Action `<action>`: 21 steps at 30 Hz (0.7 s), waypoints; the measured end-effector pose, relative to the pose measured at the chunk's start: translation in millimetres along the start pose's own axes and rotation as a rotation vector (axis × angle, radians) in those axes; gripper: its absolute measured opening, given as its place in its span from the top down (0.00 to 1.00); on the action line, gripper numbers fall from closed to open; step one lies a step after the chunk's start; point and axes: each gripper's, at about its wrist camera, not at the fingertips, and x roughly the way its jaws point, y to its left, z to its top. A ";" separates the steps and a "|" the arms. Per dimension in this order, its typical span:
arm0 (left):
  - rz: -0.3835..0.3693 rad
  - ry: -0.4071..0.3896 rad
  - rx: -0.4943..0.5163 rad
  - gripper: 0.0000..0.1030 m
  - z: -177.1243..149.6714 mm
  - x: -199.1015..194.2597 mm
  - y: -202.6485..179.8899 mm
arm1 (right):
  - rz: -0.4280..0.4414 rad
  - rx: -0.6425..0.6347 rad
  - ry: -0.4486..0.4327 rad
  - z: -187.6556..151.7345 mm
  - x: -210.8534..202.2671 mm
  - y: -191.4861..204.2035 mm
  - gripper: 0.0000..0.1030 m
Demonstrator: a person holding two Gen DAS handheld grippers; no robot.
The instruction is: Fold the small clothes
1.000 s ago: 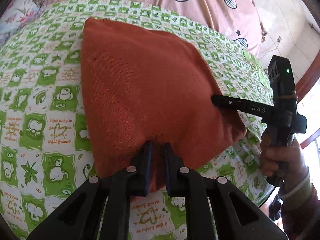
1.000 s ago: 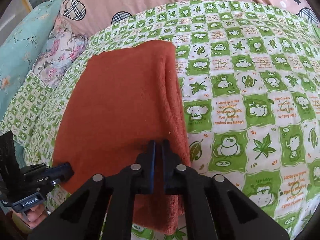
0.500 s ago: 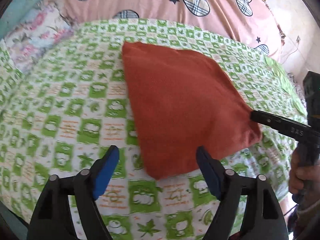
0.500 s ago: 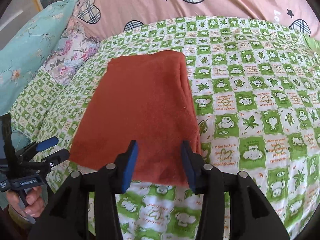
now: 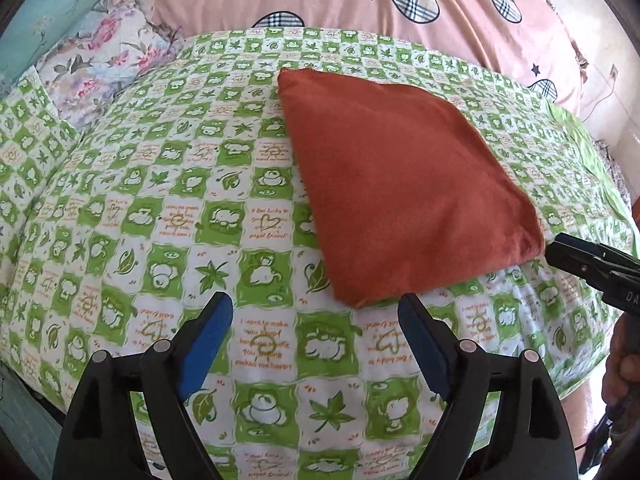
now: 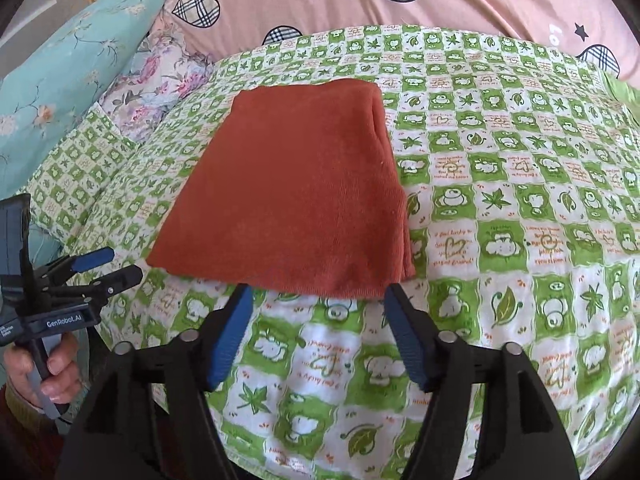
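A rust-orange garment (image 5: 400, 192), folded into a flat rectangle, lies on the green-and-white checked bed sheet (image 5: 168, 216). It also shows in the right wrist view (image 6: 296, 192). My left gripper (image 5: 316, 312) is open and empty, a little short of the garment's near corner. My right gripper (image 6: 318, 296) is open and empty, its fingertips right at the garment's near edge. The right gripper's fingers (image 5: 592, 268) show at the right edge of the left wrist view, beside the garment's corner. The left gripper (image 6: 106, 266) shows at the lower left of the right wrist view.
A pink quilt with plaid hearts (image 6: 400, 0) lies along the far side of the bed. A teal floral pillow (image 6: 68, 80) and a flowered pillow (image 5: 100, 64) sit at the left. The bed's near edge drops off below both grippers.
Both grippers were shut on the garment's near edge a second ago. They have opened, let it go and pulled back. The garment lies flat on the sheet.
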 end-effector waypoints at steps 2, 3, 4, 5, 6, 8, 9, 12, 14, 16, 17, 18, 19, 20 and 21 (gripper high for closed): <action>0.023 0.012 0.005 0.16 -2.2 -0.3 1.4 | -0.004 -0.018 -0.003 -4.1 -3.5 4.1 0.22; 0.040 0.016 0.009 0.16 -4.0 -0.9 1.7 | 0.000 -0.026 -0.004 -5.1 -4.9 5.4 0.20; 0.052 0.018 0.012 0.16 -5.6 -1.7 2.0 | 0.002 -0.034 -0.004 -6.7 -6.4 7.3 0.18; 0.064 0.020 0.016 0.16 -8.0 -3.2 2.3 | 0.001 -0.044 -0.001 -8.5 -7.7 9.7 0.17; 0.068 0.021 0.017 0.15 -10.1 -4.2 2.4 | 0.001 -0.051 0.000 -9.6 -8.5 11.3 0.15; 0.070 0.028 0.019 0.15 -13.4 -6.0 3.2 | 0.006 -0.068 0.004 -11.9 -9.8 15.1 0.13; 0.078 0.029 0.020 0.14 -15.2 -7.5 3.7 | 0.008 -0.077 0.005 -12.7 -10.4 16.8 0.13; 0.103 0.020 0.022 0.13 -16.6 -10.9 5.9 | 0.014 -0.090 0.007 -12.2 -10.9 18.3 0.12; 0.115 0.010 0.023 0.13 -17.0 -13.9 6.8 | 0.016 -0.092 0.006 -12.3 -11.4 19.2 0.11; 0.113 0.006 0.026 0.13 -17.2 -15.5 6.9 | 0.019 -0.100 0.011 -11.2 -10.1 20.1 0.11; 0.111 0.005 0.028 0.13 -17.1 -16.0 6.4 | 0.018 -0.105 0.015 -10.4 -9.1 20.2 0.11; 0.112 0.004 0.032 0.12 -16.5 -16.3 5.7 | 0.014 -0.110 0.018 -9.3 -8.0 20.5 0.11; 0.114 0.002 0.036 0.12 -15.9 -16.3 5.4 | 0.013 -0.112 0.019 -8.3 -7.2 20.6 0.10; 0.119 -0.001 0.041 0.12 -14.5 -16.3 4.3 | 0.013 -0.111 0.018 -7.5 -6.8 20.9 0.10; 0.123 -0.003 0.043 0.12 -13.3 -15.8 4.2 | 0.015 -0.110 0.018 -6.5 -6.6 20.4 0.10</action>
